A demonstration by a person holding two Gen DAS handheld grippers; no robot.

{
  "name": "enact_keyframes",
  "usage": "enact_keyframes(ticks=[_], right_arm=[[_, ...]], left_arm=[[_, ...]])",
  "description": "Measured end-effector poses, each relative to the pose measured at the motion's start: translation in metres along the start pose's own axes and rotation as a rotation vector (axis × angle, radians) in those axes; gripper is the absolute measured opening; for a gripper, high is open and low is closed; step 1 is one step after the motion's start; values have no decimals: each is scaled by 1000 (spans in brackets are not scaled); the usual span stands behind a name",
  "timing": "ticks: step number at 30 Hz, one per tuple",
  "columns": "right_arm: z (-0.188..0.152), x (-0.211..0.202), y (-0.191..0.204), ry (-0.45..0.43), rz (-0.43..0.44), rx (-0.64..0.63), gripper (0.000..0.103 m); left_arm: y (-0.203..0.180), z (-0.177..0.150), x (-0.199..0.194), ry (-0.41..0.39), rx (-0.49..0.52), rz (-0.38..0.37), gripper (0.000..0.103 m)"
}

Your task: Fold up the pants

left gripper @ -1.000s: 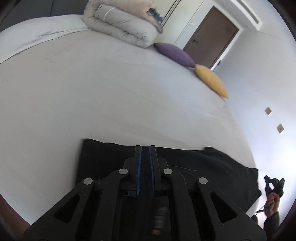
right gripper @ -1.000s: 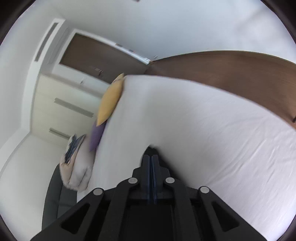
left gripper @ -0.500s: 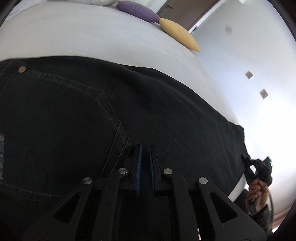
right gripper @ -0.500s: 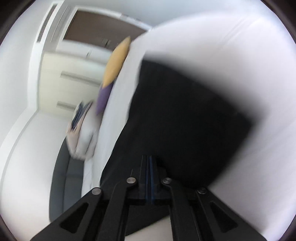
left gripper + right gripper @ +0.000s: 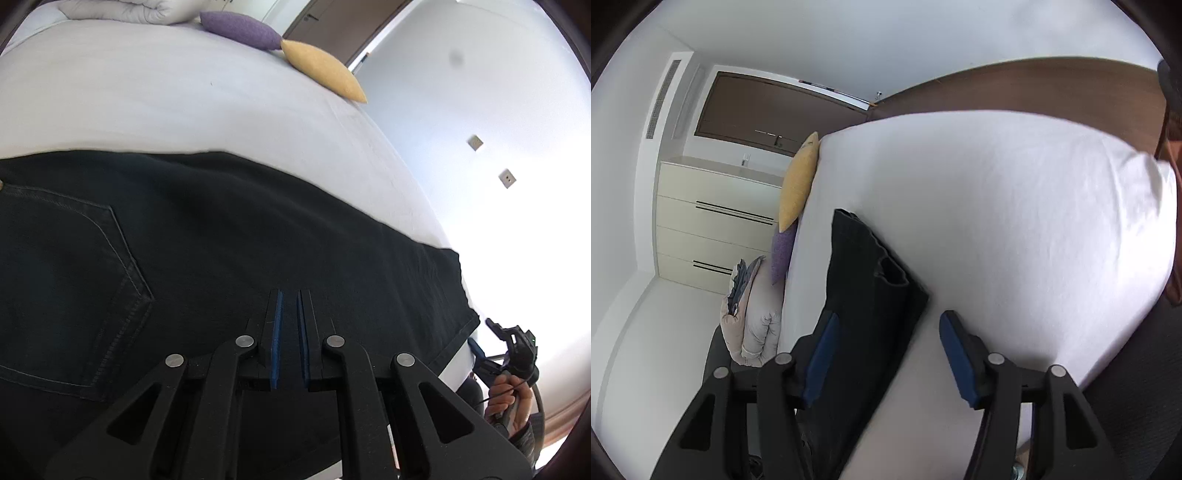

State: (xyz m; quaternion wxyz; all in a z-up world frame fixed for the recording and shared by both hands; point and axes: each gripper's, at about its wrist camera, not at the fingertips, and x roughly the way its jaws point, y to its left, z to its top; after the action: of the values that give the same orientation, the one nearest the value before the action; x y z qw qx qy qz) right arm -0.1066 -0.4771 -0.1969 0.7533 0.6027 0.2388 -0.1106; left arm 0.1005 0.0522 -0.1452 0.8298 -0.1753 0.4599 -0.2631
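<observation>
The black denim pants [image 5: 229,236] lie flat on the white bed sheet [image 5: 177,96], legs stacked (one fold seemingly done). Left gripper [image 5: 289,332] is clenched empty above them; right gripper [image 5: 886,343], jaws just opening, straddles the hem.

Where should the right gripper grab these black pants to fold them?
Probably at the leg-end corner of the black pants, coming in from the near bed edge. That end lies flat on the white sheet, hem layers exposed, right ahead of the open right gripper.
</observation>
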Motion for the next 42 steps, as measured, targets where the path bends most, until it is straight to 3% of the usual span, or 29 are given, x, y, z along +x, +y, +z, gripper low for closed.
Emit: enact_keyframes(ticks=[3, 6, 13, 15, 16, 17, 18, 25, 29, 32, 38, 41, 42], right_arm=[[-5, 8, 8, 4, 27, 28, 49], [-2, 20, 16, 17, 40, 42, 49], [4, 42, 22, -20, 66, 72, 47], [5, 47, 25, -15, 63, 62, 41], [6, 50, 27, -11, 63, 58, 32], [5, 53, 27, -4, 61, 55, 16], [6, 54, 26, -1, 51, 56, 12], [3, 57, 41, -16, -19, -17, 8], [-11, 59, 83, -9, -70, -215, 7], [-45, 69, 129, 31, -100, -440, 7], [-184, 107, 202, 121, -192, -1064, 7], [-243, 145, 188, 190, -310, -1319, 7], [-254, 159, 176, 219, -361, -1359, 7]], left_arm=[[8, -8, 15, 63, -56, -3, 7], [27, -16, 16, 40, -106, -51, 7], [42, -29, 23, 42, -96, -58, 7], [42, -31, 26, 40, -104, -65, 7], [41, -31, 27, 39, -105, -66, 7], [42, -32, 28, 37, -106, -67, 7], [43, -32, 27, 37, -107, -68, 7], [58, -30, 18, 33, -117, -82, 7], [60, -31, 19, 31, -117, -85, 7], [61, -32, 19, 28, -124, -85, 7], [59, -34, 17, 10, -147, -88, 7], [61, -34, 16, 5, -187, -121, 8], [61, -34, 18, 11, -202, -129, 13]])
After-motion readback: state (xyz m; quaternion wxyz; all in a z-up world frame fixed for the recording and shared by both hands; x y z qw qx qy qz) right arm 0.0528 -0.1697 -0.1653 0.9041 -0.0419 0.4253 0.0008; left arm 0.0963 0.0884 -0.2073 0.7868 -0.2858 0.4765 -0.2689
